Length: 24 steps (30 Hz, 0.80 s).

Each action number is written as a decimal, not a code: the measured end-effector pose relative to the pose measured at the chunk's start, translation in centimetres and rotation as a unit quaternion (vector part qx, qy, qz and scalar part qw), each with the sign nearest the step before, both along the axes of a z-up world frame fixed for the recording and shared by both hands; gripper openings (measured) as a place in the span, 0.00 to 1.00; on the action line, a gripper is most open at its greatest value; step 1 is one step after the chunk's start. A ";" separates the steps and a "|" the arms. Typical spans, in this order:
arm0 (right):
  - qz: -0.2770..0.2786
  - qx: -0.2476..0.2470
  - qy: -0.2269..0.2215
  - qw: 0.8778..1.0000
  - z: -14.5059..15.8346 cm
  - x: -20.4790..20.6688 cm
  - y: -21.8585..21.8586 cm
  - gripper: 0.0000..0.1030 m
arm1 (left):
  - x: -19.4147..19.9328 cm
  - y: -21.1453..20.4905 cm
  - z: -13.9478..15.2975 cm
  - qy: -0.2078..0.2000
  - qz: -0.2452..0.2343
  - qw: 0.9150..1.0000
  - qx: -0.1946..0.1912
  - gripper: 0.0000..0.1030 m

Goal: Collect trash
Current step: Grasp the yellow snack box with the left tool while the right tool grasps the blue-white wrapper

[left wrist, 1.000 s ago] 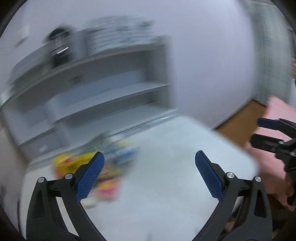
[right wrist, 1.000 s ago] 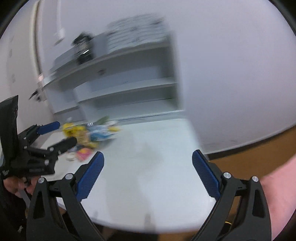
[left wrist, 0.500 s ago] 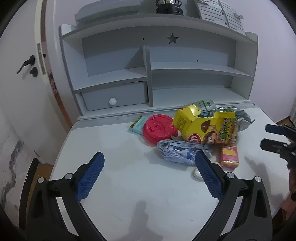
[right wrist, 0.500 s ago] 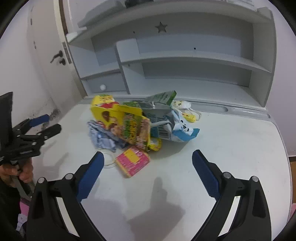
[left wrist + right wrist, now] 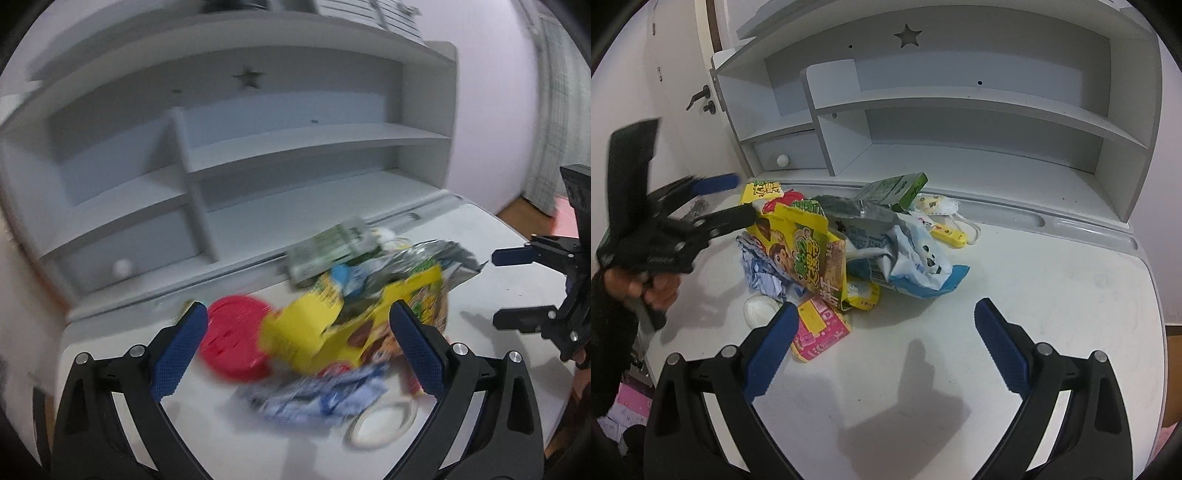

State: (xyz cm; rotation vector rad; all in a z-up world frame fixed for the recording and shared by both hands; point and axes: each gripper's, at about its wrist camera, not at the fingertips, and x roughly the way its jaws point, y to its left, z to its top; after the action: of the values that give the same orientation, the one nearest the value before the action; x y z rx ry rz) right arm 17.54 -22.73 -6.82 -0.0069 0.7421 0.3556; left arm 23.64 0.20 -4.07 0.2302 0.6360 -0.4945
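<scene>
A heap of trash lies on the white desk (image 5: 1052, 280): a yellow snack box (image 5: 809, 243) (image 5: 332, 332), a red lid (image 5: 234, 341), a crumpled blue-white wrapper (image 5: 314, 397) (image 5: 761, 269), a green carton (image 5: 894, 188) (image 5: 332, 247), a blue-white bag (image 5: 916, 258), a pink packet (image 5: 818, 328) and a white tape ring (image 5: 382, 424) (image 5: 759, 310). My left gripper (image 5: 295, 347) is open just before the yellow box; the right wrist view shows it (image 5: 727, 199) at the heap's left. My right gripper (image 5: 882, 347) is open over bare desk; in the left wrist view it (image 5: 517, 288) hangs at the heap's right.
A white hutch (image 5: 960, 110) with shelves and a small drawer (image 5: 786, 155) stands behind the heap. A door with a dark handle (image 5: 700, 98) is at the left. A person's hand (image 5: 646, 288) holds the left gripper. Wooden floor (image 5: 517, 208) shows past the desk's right edge.
Both grippers have closed in on the heap; the left one swung right and forward until the yellow box sits between its fingers' line. Both stay open.
</scene>
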 end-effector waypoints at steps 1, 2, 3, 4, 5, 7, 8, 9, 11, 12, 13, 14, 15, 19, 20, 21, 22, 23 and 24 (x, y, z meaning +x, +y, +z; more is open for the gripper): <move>0.002 0.001 0.001 1.000 0.0 0.0 -0.2 0.90 | 0.5 -0.6 -0.2 0.008 -0.025 1.000 0.004 0.93; 0.005 0.002 0.001 1.000 0.0 0.0 -0.3 0.90 | 0.9 -1.2 -0.4 0.008 -0.041 0.999 0.011 0.93; 0.007 0.001 0.001 1.000 0.0 0.0 -0.4 0.90 | 1.0 -1.6 -0.7 0.009 -0.054 0.998 0.021 0.93; 0.010 0.000 0.000 1.000 0.1 0.0 -0.5 0.90 | 1.1 -2.2 -1.0 0.011 -0.073 0.997 0.032 0.93; 0.013 -0.002 0.000 1.000 0.0 0.1 -0.6 0.90 | 1.1 -2.7 -1.3 0.008 -0.088 0.995 0.040 0.93; 0.017 -0.003 0.001 1.000 0.0 0.3 -0.8 0.90 | 0.6 -3.5 -1.7 0.004 -0.109 0.992 0.056 0.93; 0.021 -0.004 0.003 1.000 -0.1 0.5 -0.8 0.90 | 0.3 -3.7 -1.8 0.001 -0.113 0.992 0.062 0.92; 0.023 -0.005 0.003 1.000 -0.1 0.7 -0.9 0.90 | -0.2 -4.0 -1.8 -0.004 -0.122 0.990 0.068 0.91; 0.030 -0.009 0.005 0.999 -0.2 1.3 -0.9 0.90 | -0.9 -4.2 -2.0 -0.009 -0.127 0.989 0.077 0.79; 0.034 -0.011 0.006 0.999 -0.2 1.7 -0.8 0.90 | -1.4 -4.1 -2.0 -0.011 -0.125 0.988 0.085 0.66; 0.037 -0.012 0.008 0.999 -0.2 2.0 -0.8 0.90 | -1.6 -4.3 -2.1 -0.010 -0.124 0.988 0.097 0.59; 0.039 -0.013 0.009 0.999 -0.3 2.4 -0.9 0.90 | -1.9 -4.4 -2.2 -0.001 -0.125 0.987 0.104 0.53; 0.042 -0.014 0.011 0.999 -0.4 2.7 -1.0 0.90 | -2.3 -4.4 -2.1 -0.001 -0.122 0.987 0.106 0.44; 0.039 -0.016 0.010 0.999 -0.4 3.1 -1.5 0.90 | -4.6 -4.1 -1.3 -0.005 -0.131 0.987 0.097 0.31; 0.039 -0.016 0.007 0.999 -0.3 3.0 -1.6 0.90 | -5.2 -3.9 -1.0 -0.004 -0.134 0.987 0.091 0.31; 0.038 -0.017 0.005 0.999 -0.2 2.9 -1.7 0.90 | -5.9 -3.8 -0.6 -0.007 -0.132 0.987 0.090 0.31; 0.036 -0.017 0.003 0.999 0.0 2.8 -1.9 0.90 | -6.4 -3.7 -0.3 -0.007 -0.131 0.988 0.087 0.31; 0.036 -0.016 0.001 0.999 0.2 2.8 -2.0 0.90 | -6.8 -3.6 0.0 -0.006 -0.133 0.987 0.085 0.31; 0.037 -0.017 -0.001 0.999 0.4 2.7 -2.0 0.90 | -7.4 -3.4 0.4 -0.001 -0.139 0.987 0.083 0.31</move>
State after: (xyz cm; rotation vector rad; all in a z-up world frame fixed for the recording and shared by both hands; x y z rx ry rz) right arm 20.29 -24.74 -6.47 -0.0672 0.7464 0.4125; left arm 16.23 -3.18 -3.68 0.4814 0.6471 -0.7102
